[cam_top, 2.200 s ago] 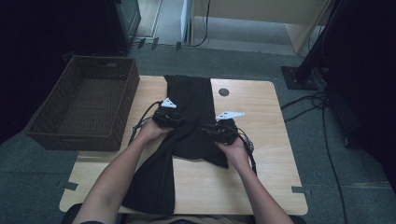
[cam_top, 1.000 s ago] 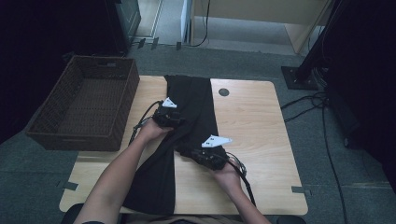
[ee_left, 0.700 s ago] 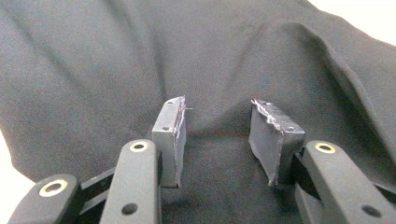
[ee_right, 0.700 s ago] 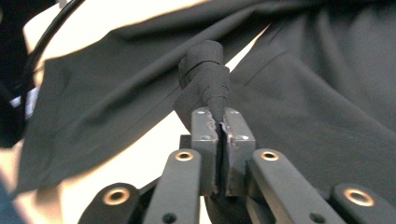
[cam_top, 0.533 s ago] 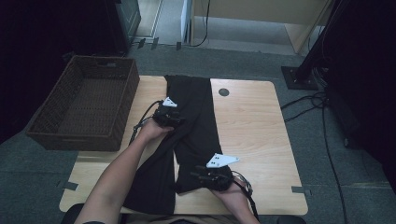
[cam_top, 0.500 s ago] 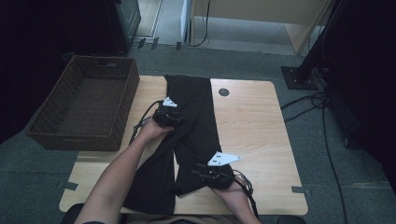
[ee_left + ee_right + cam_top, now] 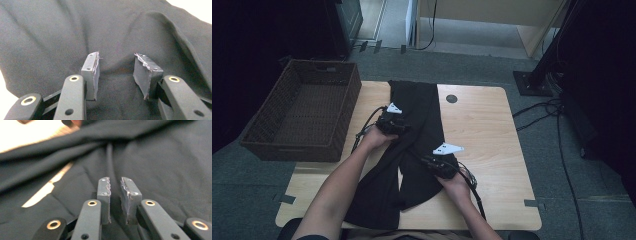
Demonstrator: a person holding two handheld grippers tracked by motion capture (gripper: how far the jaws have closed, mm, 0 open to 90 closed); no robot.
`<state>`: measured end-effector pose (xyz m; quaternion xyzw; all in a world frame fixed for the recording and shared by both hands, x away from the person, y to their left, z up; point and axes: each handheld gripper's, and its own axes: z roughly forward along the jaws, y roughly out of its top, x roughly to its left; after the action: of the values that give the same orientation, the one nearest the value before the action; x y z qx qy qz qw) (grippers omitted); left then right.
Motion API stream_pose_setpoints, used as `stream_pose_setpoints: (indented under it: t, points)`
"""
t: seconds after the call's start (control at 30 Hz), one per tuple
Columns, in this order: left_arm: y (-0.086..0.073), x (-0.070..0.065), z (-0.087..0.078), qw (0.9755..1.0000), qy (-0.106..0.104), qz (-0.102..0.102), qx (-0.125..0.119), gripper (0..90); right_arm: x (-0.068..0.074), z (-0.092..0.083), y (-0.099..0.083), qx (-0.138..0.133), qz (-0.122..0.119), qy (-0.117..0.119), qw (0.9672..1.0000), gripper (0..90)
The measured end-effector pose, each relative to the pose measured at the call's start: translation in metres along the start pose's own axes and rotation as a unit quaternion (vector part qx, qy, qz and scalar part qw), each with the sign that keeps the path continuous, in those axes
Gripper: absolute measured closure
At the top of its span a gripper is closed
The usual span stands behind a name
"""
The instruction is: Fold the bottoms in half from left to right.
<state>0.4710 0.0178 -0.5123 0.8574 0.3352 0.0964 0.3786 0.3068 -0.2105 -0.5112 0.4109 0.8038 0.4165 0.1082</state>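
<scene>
High view: black trousers (image 7: pixel 414 130) lie lengthwise on the wooden table (image 7: pixel 492 140), beside a wicker basket (image 7: pixel 304 117); no writing is legible. Left gripper view: left gripper (image 7: pixel 115 72) spread apart over the cloth. Right gripper view: right gripper (image 7: pixel 115 195), just closing, nearly together, gripping nothing.

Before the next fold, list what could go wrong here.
1. The right gripper has been closing, yet its pads stand narrowly apart over the black trousers with no fold visibly pinched; a pull could come away empty.
2. The left gripper stands open over the cloth and pins nothing, so the garment may slide.
3. The legs hang off the near edge of the table; their weight may drag the trousers down.
</scene>
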Motion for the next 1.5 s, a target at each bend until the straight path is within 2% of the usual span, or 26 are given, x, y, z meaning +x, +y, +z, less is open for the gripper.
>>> stream_pose_setpoints:
  t: [0.13,0.23,0.37,0.43,0.5,0.6,0.73,0.87,0.97,1.03,1.13,1.23,1.3,1.33,1.4,1.5]
  points:
    - [0.0,0.001,0.0,0.9999,0.002,-0.014,-0.004,56.4,-0.004,0.009,-0.002,0.009,0.004,-0.003,0.9999,78.5]
    - [0.001,-0.002,0.0,0.9999,0.007,-0.013,0.002,55.4,0.002,0.007,-0.004,0.014,-0.011,-0.003,0.9998,76.0]
    - [0.0,-0.005,-0.006,0.9998,-0.012,0.003,0.018,56.7,0.02,-0.003,-0.017,0.016,-0.037,0.019,0.999,74.3]
    - [-0.004,-0.006,-0.011,0.9998,-0.014,0.003,0.01,56.6,0.028,-0.009,-0.024,0.015,-0.046,0.026,0.9985,72.4]
    - [-0.007,-0.008,-0.015,0.9998,-0.014,0.008,0.009,55.3,0.033,-0.015,-0.03,0.02,-0.044,0.036,0.9982,72.2]
    - [-0.011,-0.011,-0.021,0.9998,-0.021,0.001,0.008,54.5,0.036,-0.021,-0.033,0.032,-0.03,0.066,0.9969,73.4]
    - [-0.016,-0.015,-0.023,0.9996,-0.016,0.017,0.016,52.7,0.039,-0.024,-0.031,0.05,-0.039,0.102,0.9928,73.7]
    - [-0.017,-0.016,-0.02,0.9997,-0.015,0.014,0.013,52.0,0.034,-0.027,-0.022,0.011,-0.04,0.08,0.9959,71.5]
    - [-0.017,-0.016,-0.018,0.9998,-0.006,0.019,0.008,52.1,0.027,-0.025,-0.015,0.003,-0.037,0.059,0.9976,71.5]
    - [-0.016,-0.015,-0.017,0.9998,-0.001,0.016,0.008,52.2,0.023,-0.027,-0.013,-0.004,-0.032,0.05,0.9983,71.6]
    - [-0.014,-0.012,-0.015,0.9999,0.003,0.011,0.007,52.4,0.023,-0.033,-0.01,-0.012,-0.029,0.049,0.9983,75.8]
    - [-0.013,-0.011,-0.014,1.0,0.006,0.005,0.005,52.6,0.026,-0.04,-0.008,-0.021,-0.026,0.061,0.9975,83.7]
    - [-0.013,-0.012,-0.014,1.0,0.006,0.005,0.005,52.6,0.028,-0.042,-0.008,-0.018,-0.029,0.065,0.9973,84.6]
    - [-0.013,-0.011,-0.014,1.0,0.006,0.003,0.005,52.6,0.034,-0.04,-0.013,-0.012,-0.036,0.073,0.9966,85.2]
    - [-0.013,-0.011,-0.014,1.0,0.006,0.003,0.005,52.6,0.04,-0.035,-0.021,-0.001,-0.041,0.074,0.9964,83.9]
    - [-0.013,-0.012,-0.014,1.0,0.006,0.002,0.006,52.5,0.045,-0.033,-0.028,0.003,-0.044,0.076,0.9961,74.1]
